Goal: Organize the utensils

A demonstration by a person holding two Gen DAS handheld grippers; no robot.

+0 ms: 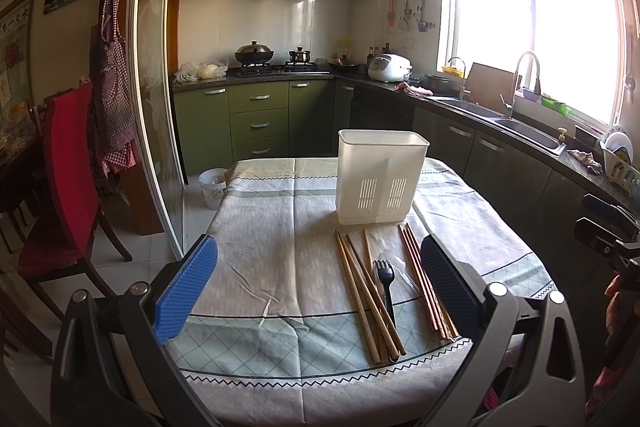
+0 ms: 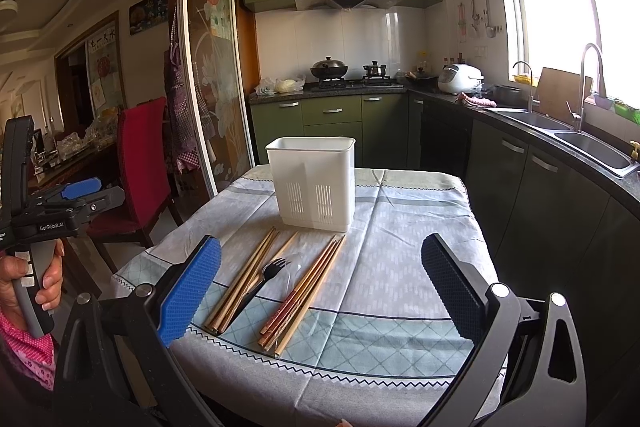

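Observation:
A white slotted utensil holder stands upright on the table. In front of it lie a bundle of plain wooden chopsticks, a black plastic fork, a clear plastic spoon and a bundle of reddish chopsticks. My left gripper is open and empty, held above the table's near edge, left of the utensils. My right gripper is open and empty, held above the near edge, with the utensils between its fingers in view.
The table carries a patterned cloth. A red chair stands to the left. A glass sliding door, a white bin and a dark counter with a sink surround the table.

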